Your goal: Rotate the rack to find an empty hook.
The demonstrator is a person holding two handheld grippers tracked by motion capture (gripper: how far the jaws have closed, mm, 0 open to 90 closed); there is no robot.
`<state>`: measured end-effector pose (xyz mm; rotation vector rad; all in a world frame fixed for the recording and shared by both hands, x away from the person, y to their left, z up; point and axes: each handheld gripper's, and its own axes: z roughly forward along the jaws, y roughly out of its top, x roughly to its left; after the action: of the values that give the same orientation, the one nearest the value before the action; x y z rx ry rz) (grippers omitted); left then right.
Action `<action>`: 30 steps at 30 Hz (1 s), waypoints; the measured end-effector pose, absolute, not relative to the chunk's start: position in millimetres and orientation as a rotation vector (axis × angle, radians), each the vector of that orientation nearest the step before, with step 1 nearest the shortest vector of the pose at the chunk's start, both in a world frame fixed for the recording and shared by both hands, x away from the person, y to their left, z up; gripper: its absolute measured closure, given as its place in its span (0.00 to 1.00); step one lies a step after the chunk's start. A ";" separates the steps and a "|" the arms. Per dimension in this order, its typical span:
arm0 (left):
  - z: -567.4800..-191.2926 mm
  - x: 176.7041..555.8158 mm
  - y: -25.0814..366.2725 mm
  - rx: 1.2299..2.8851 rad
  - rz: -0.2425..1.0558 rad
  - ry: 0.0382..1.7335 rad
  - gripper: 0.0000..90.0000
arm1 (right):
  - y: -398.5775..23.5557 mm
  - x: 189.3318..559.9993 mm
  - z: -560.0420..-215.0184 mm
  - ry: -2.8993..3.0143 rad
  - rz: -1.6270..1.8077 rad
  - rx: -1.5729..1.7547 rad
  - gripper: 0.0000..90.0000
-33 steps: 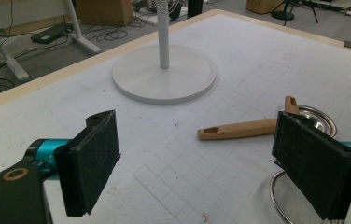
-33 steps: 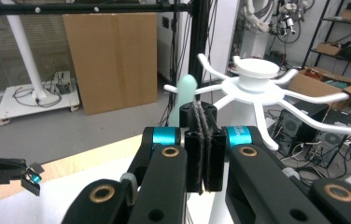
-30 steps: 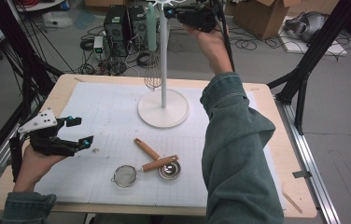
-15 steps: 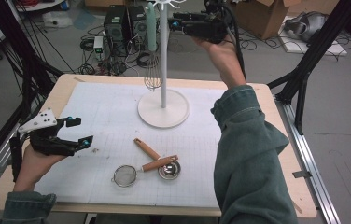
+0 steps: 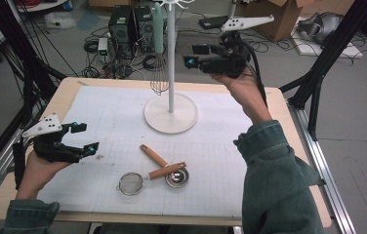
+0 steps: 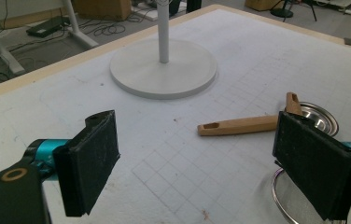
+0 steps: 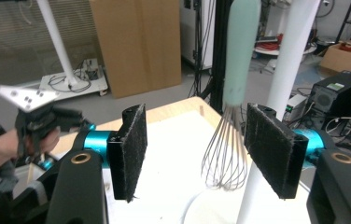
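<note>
– Gripper count and state?
– Two. Right gripper [image 5: 194,56] is held raised beside the stand [image 5: 171,113], jaws just been opening, nothing clamped; whisk [image 7: 229,126] is seen hanging past them, off the stand's top. Left gripper [image 5: 85,139] is held low at the mat [image 5: 220,126] edge, jaws spread, nothing gripped.
– Other items?
– One whisk, one stand, one strainer [image 5: 132,184], two wooden-handled utensils [image 5: 164,168] lying mid-mat. No legible writing is made out.

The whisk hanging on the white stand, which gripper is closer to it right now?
Right. The right gripper is raised beside the whisk, jaws open and apart from it. The left gripper sits low at the table's near left edge, far from it.
</note>
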<state>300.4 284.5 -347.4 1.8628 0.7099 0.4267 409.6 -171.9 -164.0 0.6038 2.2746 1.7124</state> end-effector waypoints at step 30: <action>-347.9 300.7 279.5 1.884 0.426 0.699 0.13 | -200.5 371.0 -244.3 2.325 1.729 0.697 0.34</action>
<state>300.7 279.5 -347.9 1.8841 0.6990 0.4255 371.0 -200.5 -244.3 0.6969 2.3248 1.7295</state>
